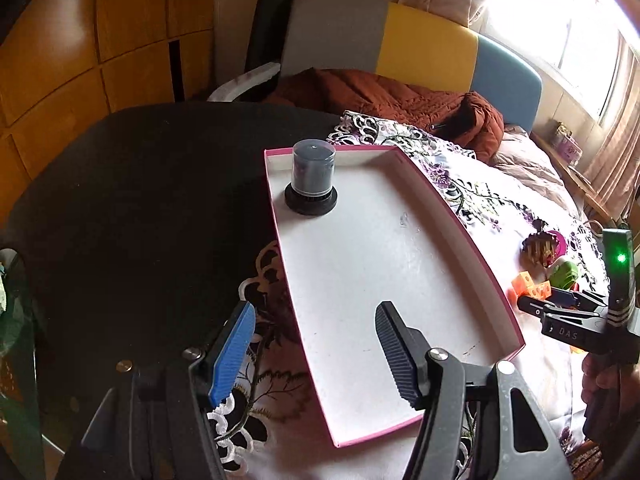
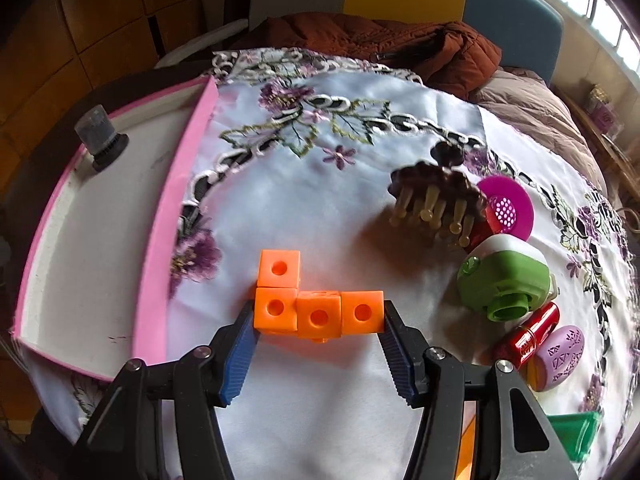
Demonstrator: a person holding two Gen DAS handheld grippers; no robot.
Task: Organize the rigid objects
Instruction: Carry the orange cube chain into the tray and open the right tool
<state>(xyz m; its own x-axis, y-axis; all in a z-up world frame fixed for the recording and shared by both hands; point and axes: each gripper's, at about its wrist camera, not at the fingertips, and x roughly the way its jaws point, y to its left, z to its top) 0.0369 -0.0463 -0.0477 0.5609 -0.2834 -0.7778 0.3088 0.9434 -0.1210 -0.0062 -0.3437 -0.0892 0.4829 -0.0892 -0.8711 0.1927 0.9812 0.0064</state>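
A shallow white tray with a pink rim (image 1: 472, 240) lies on the flowered cloth; it also shows in the right wrist view (image 2: 160, 264). A small dark cylinder on a black base (image 1: 312, 178) stands in its far left corner. My left gripper (image 1: 316, 336) is open and empty above the tray's near left edge. An L-shaped piece of orange linked cubes (image 2: 316, 304) lies on the cloth right of the tray. My right gripper (image 2: 320, 320) has its fingers against both ends of the cube row.
A brown hair claw (image 2: 436, 196), a magenta disc (image 2: 506, 208), a green and white gadget (image 2: 502, 280), a red tube (image 2: 528, 332), a purple oval (image 2: 560, 356) and a green piece (image 2: 576, 428) lie at the right. A rust quilt (image 1: 400, 96) lies behind the table.
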